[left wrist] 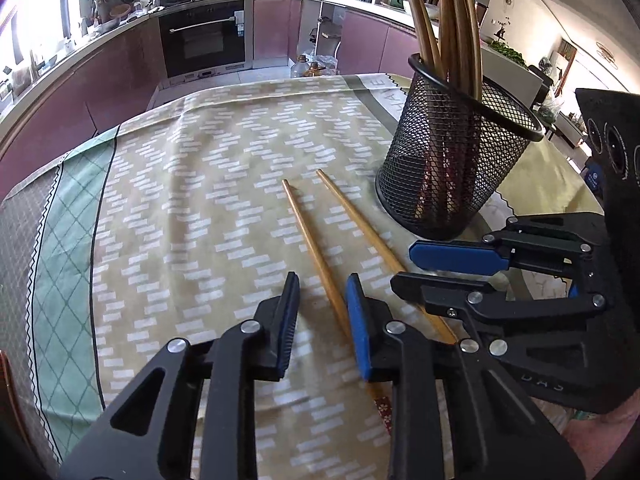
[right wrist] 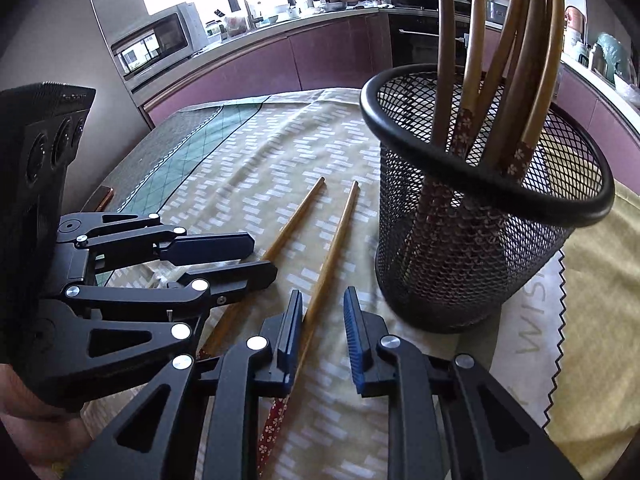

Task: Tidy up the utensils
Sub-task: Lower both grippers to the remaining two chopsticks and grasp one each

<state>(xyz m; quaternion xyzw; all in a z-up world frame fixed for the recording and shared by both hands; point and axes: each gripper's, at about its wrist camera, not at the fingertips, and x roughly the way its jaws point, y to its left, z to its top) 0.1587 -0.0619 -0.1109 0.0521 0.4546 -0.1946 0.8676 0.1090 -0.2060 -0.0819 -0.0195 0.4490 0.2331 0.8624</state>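
Observation:
Two wooden chopsticks lie side by side on the patterned tablecloth, the left chopstick [left wrist: 310, 240] [right wrist: 280, 240] and the right chopstick [left wrist: 360, 220] [right wrist: 332, 256]. A black mesh holder [left wrist: 452, 168] [right wrist: 480, 216] stands to their right with several chopsticks upright in it. My left gripper [left wrist: 322, 300] [right wrist: 262, 256] is open, low over the table, its jaws either side of the left chopstick. My right gripper [right wrist: 322, 316] [left wrist: 404, 264] is open, its jaws around the right chopstick, whose red flowered end [right wrist: 274, 424] shows below them.
The tablecloth [left wrist: 200, 200] covers a round table; a yellow cloth [right wrist: 592, 300] with a zigzag edge lies under and right of the holder. Kitchen counters, an oven [left wrist: 204, 40] and a microwave [right wrist: 160, 44] stand beyond the table's far edge.

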